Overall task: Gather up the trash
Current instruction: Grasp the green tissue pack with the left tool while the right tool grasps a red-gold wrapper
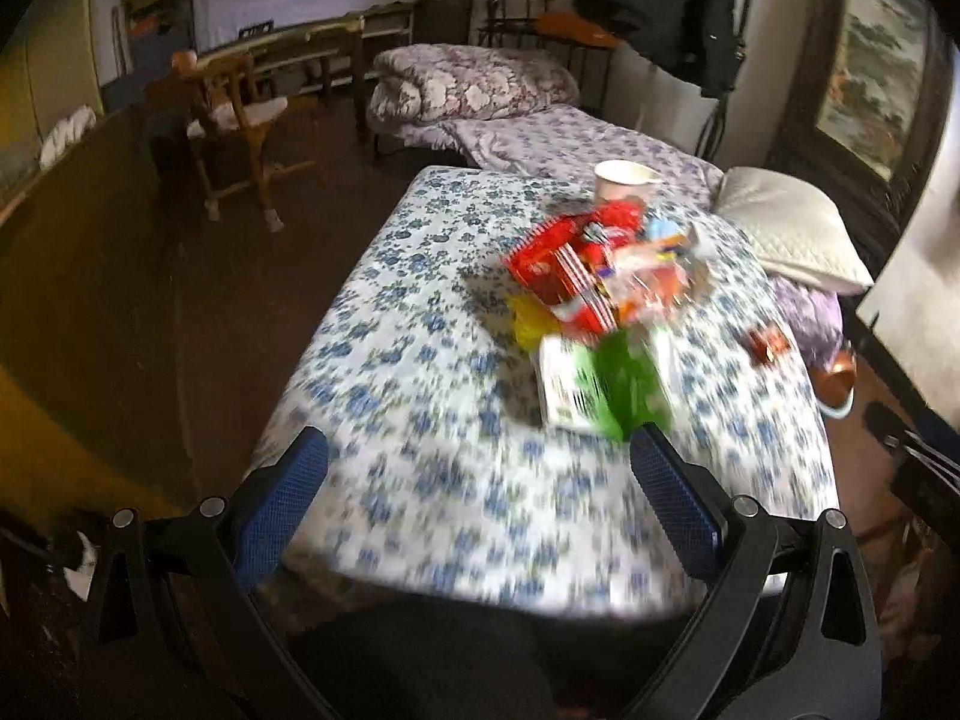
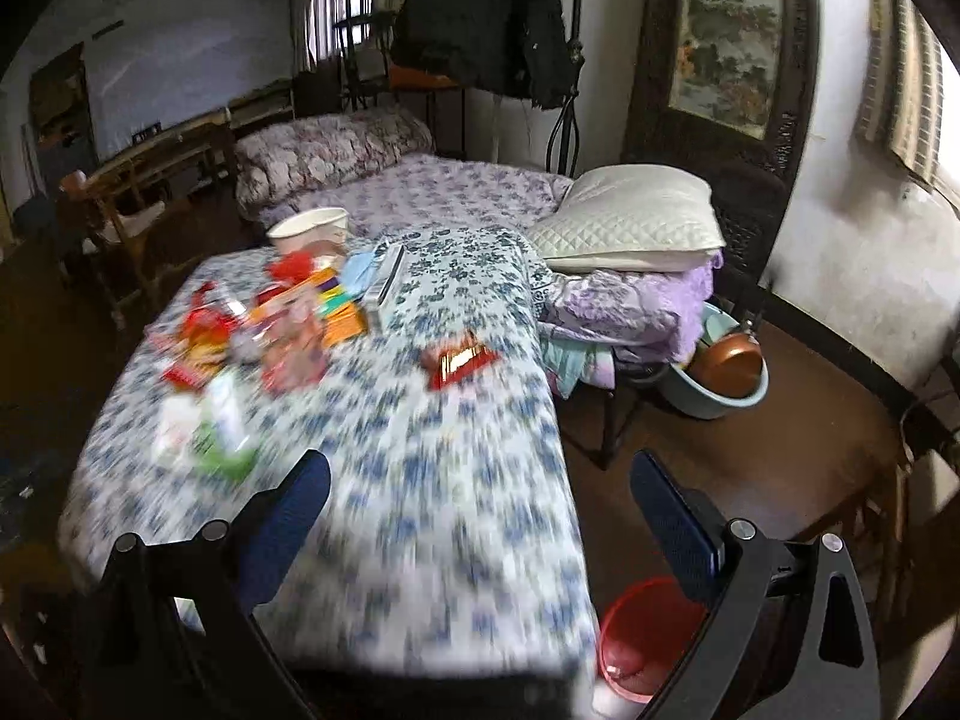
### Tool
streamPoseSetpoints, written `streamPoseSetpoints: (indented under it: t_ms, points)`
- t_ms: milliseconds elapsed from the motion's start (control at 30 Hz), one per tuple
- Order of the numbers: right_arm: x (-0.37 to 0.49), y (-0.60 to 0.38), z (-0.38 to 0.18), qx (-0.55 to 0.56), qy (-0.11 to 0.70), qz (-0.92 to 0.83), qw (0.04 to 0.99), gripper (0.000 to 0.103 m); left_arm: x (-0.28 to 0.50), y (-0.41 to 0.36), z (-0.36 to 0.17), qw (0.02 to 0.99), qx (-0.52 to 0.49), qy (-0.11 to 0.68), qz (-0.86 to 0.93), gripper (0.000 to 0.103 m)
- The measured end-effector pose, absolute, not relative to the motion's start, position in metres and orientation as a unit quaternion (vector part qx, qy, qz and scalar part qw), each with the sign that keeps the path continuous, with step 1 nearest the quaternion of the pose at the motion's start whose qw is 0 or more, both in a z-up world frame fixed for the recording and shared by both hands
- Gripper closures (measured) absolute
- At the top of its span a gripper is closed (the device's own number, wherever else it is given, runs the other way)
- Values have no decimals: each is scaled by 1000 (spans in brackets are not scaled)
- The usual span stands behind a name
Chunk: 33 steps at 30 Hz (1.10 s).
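A heap of trash lies on a table with a blue-flowered cloth (image 1: 420, 360): red snack wrappers (image 1: 570, 267), a green-and-white packet (image 1: 606, 384), a yellow wrapper (image 1: 528, 318) and a white paper cup (image 1: 621, 180). A lone red wrapper (image 2: 459, 360) lies apart, toward the table's right edge. The heap also shows in the right wrist view (image 2: 258, 336). My left gripper (image 1: 474, 462) is open and empty above the table's near part. My right gripper (image 2: 480, 480) is open and empty over the table's near right corner. A red bin (image 2: 651, 636) stands on the floor below it.
A bed with a purple quilt (image 2: 432, 186) and a white pillow (image 2: 630, 222) stands behind the table. A blue basin with a copper pan (image 2: 720, 372) sits on the floor at the right. Wooden chairs (image 1: 240, 126) stand at the left. A dark jacket (image 2: 480, 12) hangs behind.
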State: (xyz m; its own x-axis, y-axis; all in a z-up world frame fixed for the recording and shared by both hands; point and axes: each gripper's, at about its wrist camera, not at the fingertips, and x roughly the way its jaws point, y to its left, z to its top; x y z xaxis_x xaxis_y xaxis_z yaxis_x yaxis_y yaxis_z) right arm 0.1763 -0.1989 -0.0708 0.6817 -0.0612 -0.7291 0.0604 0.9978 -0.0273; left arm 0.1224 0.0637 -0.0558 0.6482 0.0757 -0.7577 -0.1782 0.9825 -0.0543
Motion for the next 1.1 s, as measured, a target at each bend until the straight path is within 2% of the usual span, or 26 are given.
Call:
streamPoseSetpoints:
  t_ms: [167, 400, 567, 667, 733, 967, 1100]
  points:
    - [271, -204, -122, 43, 464, -29, 884, 6, 147, 75, -88, 898, -92, 426, 69, 7]
    - [318, -217, -156, 137, 507, -26, 851, 6, 152, 87, -104, 890, -119, 437, 55, 7]
    - [330, -212, -165, 161, 514, -34, 842, 16, 157, 84, -112, 879, -136, 456, 33, 7]
    - [339, -209, -171, 159, 515, -40, 841, 34, 155, 80, -110, 884, -123, 450, 34, 7]
    - [341, -209, -171, 153, 504, -38, 849, 74, 156, 79, -111, 884, -116, 451, 35, 7]
    - [303, -223, -154, 195, 482, 16, 854, 75, 158, 89, -115, 878, -131, 459, 43, 7]
    - [282, -211, -154, 173, 491, 51, 852, 75, 164, 94, -120, 870, -144, 470, 45, 7]
